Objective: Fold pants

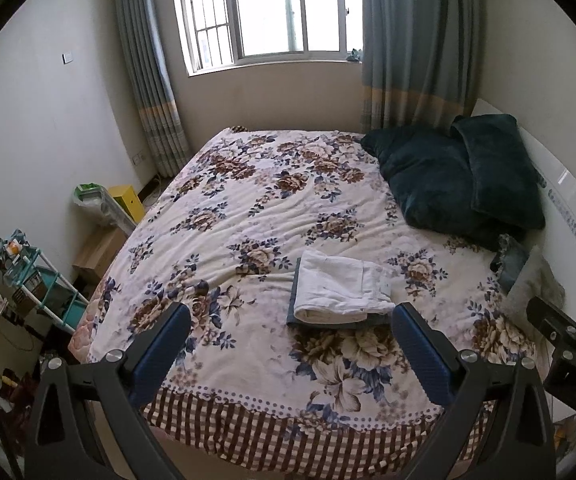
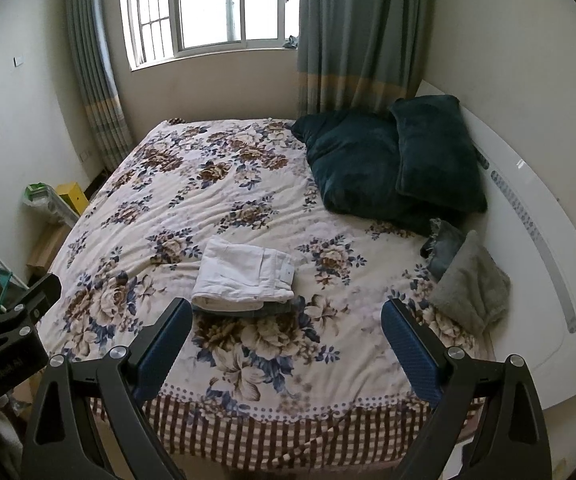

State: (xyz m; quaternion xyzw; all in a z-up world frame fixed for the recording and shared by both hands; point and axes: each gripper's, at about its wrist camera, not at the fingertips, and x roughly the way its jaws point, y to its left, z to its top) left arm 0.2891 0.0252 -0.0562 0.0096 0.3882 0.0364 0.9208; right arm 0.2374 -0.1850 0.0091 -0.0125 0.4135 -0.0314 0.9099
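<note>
White folded pants point(image 1: 342, 286) lie on a folded blue-grey garment point(image 1: 328, 322) near the front of the floral bedspread point(image 1: 247, 208). The stack also shows in the right wrist view point(image 2: 243, 276). My left gripper point(image 1: 290, 324) is open and empty, held above the bed's front edge, just short of the stack. My right gripper point(image 2: 288, 320) is open and empty, to the right of the stack and apart from it. The right gripper's body shows at the right edge of the left wrist view point(image 1: 568, 340).
Two dark green pillows point(image 2: 392, 164) lie at the headboard point(image 2: 536, 220) side. A grey cloth point(image 2: 472, 284) and a dark denim piece point(image 2: 444, 248) lie near them. A shelf rack point(image 1: 35, 280), boxes point(image 1: 99, 252) and a yellow box point(image 1: 127, 200) stand on the floor left of the bed.
</note>
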